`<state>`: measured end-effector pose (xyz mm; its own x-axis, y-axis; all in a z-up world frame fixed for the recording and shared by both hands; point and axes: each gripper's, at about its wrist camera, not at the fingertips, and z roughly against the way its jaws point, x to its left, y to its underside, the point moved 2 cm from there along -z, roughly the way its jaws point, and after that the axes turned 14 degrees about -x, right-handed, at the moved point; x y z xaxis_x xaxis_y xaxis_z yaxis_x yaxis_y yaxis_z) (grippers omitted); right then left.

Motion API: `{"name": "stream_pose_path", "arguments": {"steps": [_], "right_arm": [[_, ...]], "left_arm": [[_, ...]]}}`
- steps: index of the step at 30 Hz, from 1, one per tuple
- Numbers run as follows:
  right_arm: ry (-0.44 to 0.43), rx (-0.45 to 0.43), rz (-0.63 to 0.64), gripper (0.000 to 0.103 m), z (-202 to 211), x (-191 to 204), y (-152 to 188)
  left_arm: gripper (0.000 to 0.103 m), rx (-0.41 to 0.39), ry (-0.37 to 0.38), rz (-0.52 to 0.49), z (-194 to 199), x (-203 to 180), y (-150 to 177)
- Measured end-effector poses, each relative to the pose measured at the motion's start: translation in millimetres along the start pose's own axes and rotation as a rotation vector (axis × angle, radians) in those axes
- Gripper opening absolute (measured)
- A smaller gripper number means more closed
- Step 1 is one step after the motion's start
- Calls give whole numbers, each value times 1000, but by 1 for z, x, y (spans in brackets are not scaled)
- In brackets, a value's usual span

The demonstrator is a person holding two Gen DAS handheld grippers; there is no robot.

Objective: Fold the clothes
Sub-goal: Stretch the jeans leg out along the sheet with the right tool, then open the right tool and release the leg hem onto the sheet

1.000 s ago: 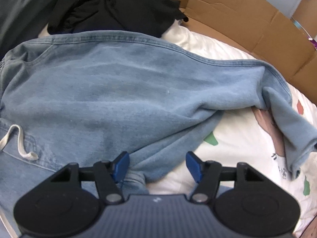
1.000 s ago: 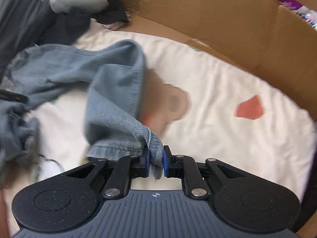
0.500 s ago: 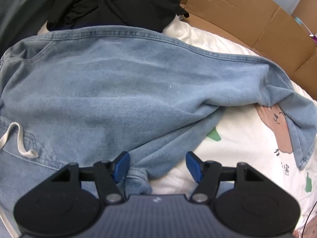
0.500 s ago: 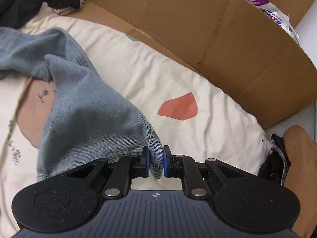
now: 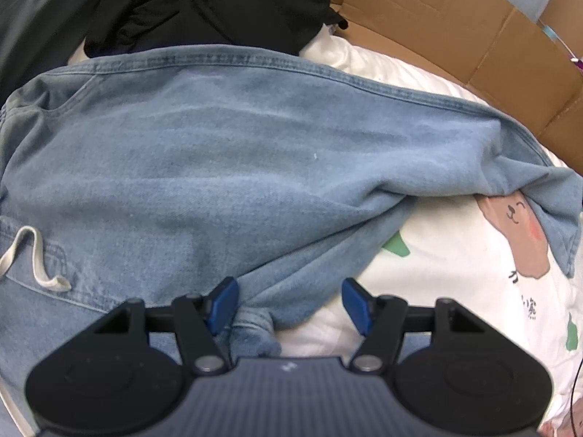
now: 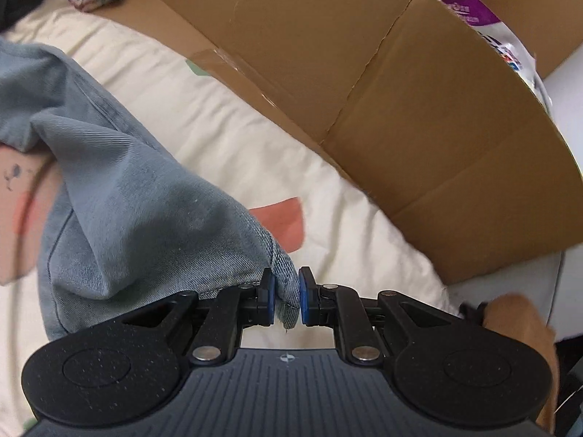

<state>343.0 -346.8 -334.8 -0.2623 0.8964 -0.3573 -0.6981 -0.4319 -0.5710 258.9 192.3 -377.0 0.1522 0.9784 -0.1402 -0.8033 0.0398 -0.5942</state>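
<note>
A pair of light-blue denim jeans [image 5: 226, 167] lies spread across a cream bed sheet [image 5: 455, 255] printed with a brown cartoon bear [image 5: 517, 229] and green shapes. In the left wrist view the waistband end sits at the left, where a white drawstring [image 5: 32, 258] loops over the denim, and one leg runs out to the right, its far end folding down over the bear's face. The left tool [image 5: 289, 304] hangs over the near edge of the jeans with its blue pads wide apart; a bunched fold of denim lies against the left pad, while the right pad stands over bare sheet, so nothing is clamped. Behind the jeans lies a heap of black clothing [image 5: 204, 3], touching or perhaps overlapping the far seam.

In the right wrist view the right tool [image 6: 285, 296] is closed on the hem corner of the jeans leg [image 6: 145, 218], the blue pads pinching the stitched edge. The leg slopes away to the left, lifted off the sheet near the tool. A red patch [image 6: 286, 224] printed on the sheet shows just beyond the pinched corner. A brown cardboard wall [image 6: 400, 102] borders the bed's far side, with a purple-and-white package [image 6: 484, 25] behind it.
</note>
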Motion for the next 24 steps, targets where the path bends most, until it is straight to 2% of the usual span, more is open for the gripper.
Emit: {"name": "stream_pose_path", "arguments": {"steps": [12,13,15,17,24], "right_arm": [[77,26,82,12,-44,-15,-29],[93,27,83,13,-48,-16,-31],[135,31,71,23,-56,-18,-35],[142,35,24,31,-60,-21,-37],[119,8,-195,35,-36,-39,-26]], "left_arm": [[66,7,-4,-25,-4,1,-2],[66,7,-4,-27,-4,1,-2],[66,7,-4,-28,-4,1,-3],[66,6,-4,-27,-3,1,-3],[66,-5,3,-19,3,4,-5]]}}
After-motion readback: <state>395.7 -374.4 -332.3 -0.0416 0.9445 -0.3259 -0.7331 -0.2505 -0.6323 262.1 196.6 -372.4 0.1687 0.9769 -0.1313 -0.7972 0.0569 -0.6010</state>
